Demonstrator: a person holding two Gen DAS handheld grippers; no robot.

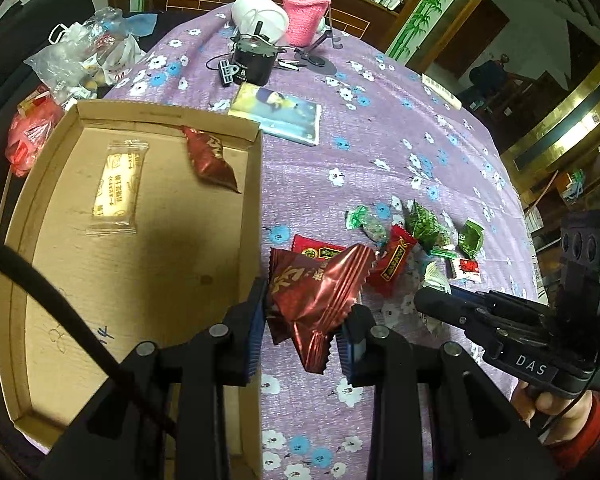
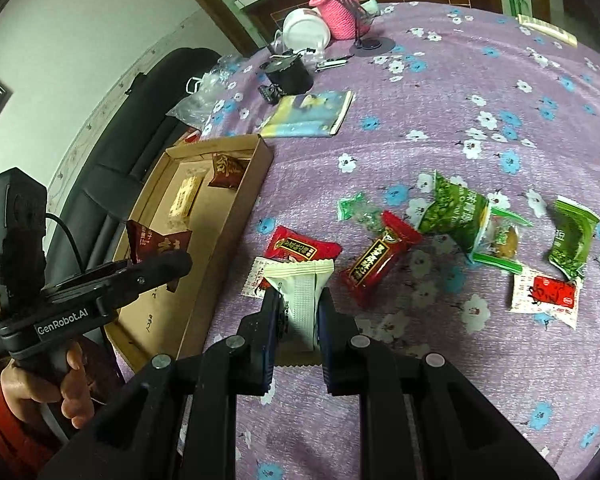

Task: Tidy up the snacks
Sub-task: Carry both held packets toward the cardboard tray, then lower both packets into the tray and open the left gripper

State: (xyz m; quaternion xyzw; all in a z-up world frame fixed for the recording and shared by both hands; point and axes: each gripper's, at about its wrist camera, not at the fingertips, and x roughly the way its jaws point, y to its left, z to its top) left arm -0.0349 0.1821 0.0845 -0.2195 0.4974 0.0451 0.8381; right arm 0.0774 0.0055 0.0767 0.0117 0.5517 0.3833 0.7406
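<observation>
Snacks are held in both grippers. The left gripper (image 1: 304, 332) is squeezed shut on a shiny dark red pack (image 1: 316, 300), which sticks up between the blue pads, over the edge of the box (image 1: 256, 208). The right gripper (image 2: 298, 316) is squeezed shut on a white pack (image 2: 302, 292), just above the purple flower cloth (image 2: 440, 128). The right tool reads "DAS" in the left view, and the left tool reads "GenRobot.AI" in the right view. The box is brown card and holds a pale pack (image 1: 116, 188) and another dark red pack (image 1: 210, 158). Red packs (image 2: 380, 258) and green packs (image 2: 456, 212) lie loose on the cloth beside the box. Their small print is too blurry to read.
</observation>
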